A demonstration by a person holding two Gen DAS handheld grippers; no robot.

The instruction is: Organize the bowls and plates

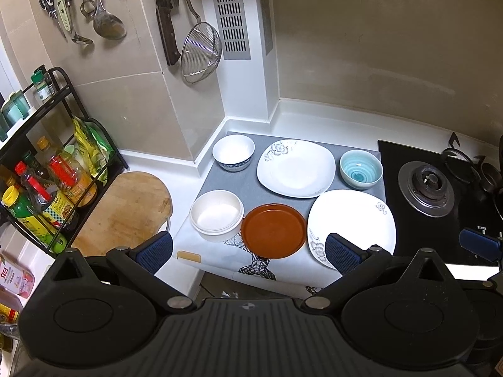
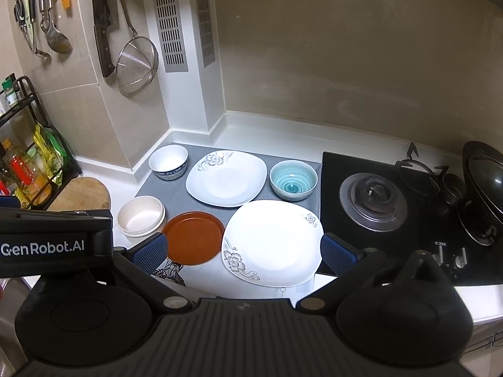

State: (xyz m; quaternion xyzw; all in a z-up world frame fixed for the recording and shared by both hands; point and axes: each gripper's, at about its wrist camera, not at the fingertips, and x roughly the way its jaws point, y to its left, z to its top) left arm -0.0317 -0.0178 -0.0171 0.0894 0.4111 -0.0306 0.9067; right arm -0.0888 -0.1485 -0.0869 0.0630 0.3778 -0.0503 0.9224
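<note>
On a grey mat [image 1: 226, 179] lie two white square plates with flower prints, one at the back [image 1: 295, 168] [image 2: 226, 177] and one in front [image 1: 352, 223] [image 2: 272, 242]. A brown round plate [image 1: 273, 231] [image 2: 193, 237] lies at front centre. A white bowl with blue pattern [image 1: 233, 151] [image 2: 168, 161], a teal striped bowl [image 1: 361, 168] [image 2: 293, 180] and a cream bowl [image 1: 217, 214] [image 2: 141, 215] stand around them. My left gripper [image 1: 248, 251] is open and empty above the front edge. My right gripper [image 2: 243, 253] is open and empty above the front plate.
A gas hob [image 2: 374, 201] with a black wok [image 2: 484, 185] is right of the mat. A round wooden board [image 1: 122, 210] and a rack of bottles [image 1: 41, 188] are at the left. Utensils, a cleaver and a strainer [image 1: 201, 51] hang on the wall.
</note>
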